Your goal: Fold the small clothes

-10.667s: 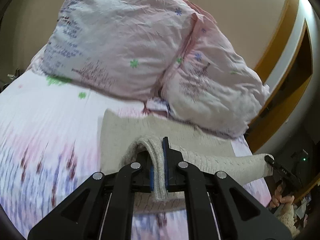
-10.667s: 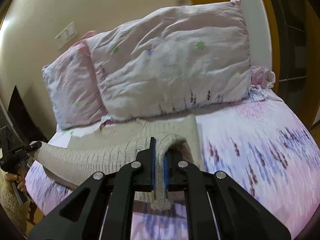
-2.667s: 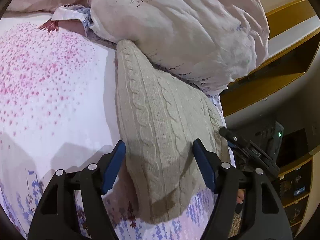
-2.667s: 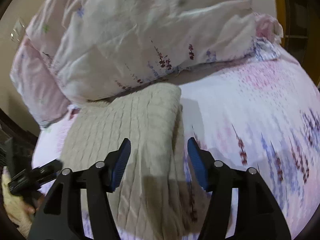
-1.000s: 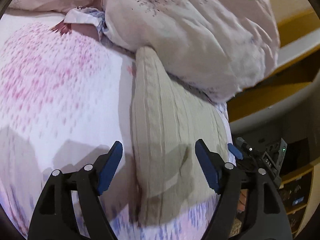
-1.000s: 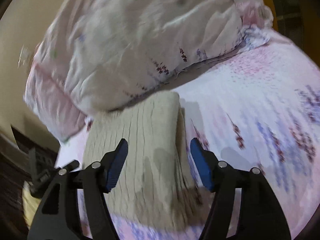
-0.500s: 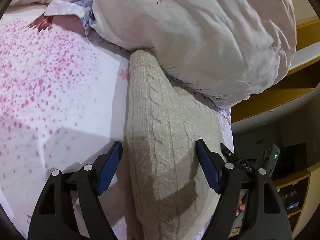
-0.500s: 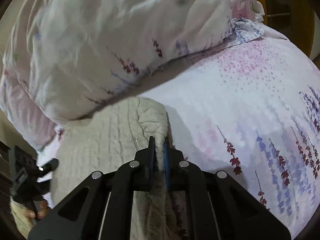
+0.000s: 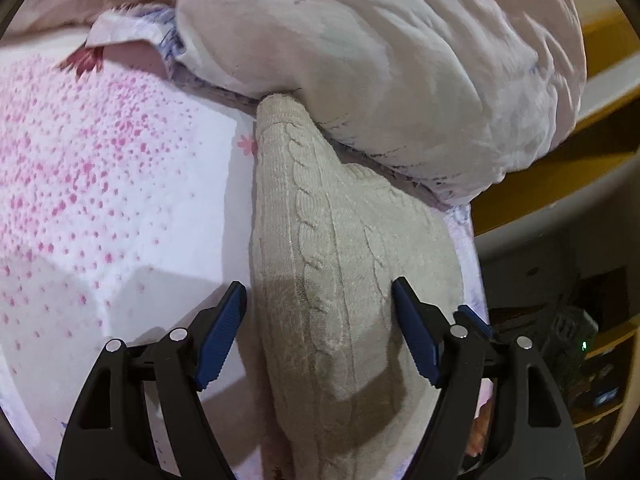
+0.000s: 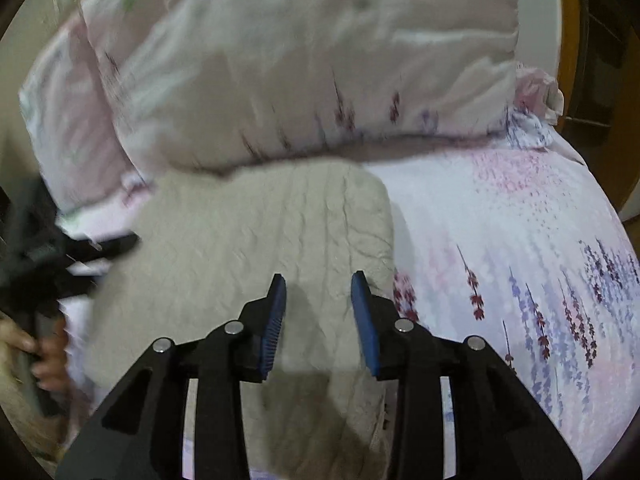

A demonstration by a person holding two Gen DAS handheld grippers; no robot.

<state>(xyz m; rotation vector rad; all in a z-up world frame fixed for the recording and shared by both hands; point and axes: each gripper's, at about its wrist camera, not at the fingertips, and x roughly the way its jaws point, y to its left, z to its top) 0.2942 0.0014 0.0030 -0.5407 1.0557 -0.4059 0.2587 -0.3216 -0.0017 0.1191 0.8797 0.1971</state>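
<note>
The folded beige cable-knit sweater (image 9: 340,280) lies on the floral bed sheet (image 9: 100,200), its far corner tucked against the pink pillow (image 9: 400,60). The left claw (image 9: 320,320) is spread wide with a blue pad on either side of the sweater, gripping nothing; this view alone shows the knit's cable ribs sharply. The blurrier right wrist view shows the sweater (image 10: 260,240) as a broad slab below the pillow (image 10: 300,60), the right claw (image 10: 318,312) parted over its near right edge, a second pillow (image 10: 72,120) left of the first, and the left claw's black fingers (image 10: 108,246) at the sweater's left side.
</note>
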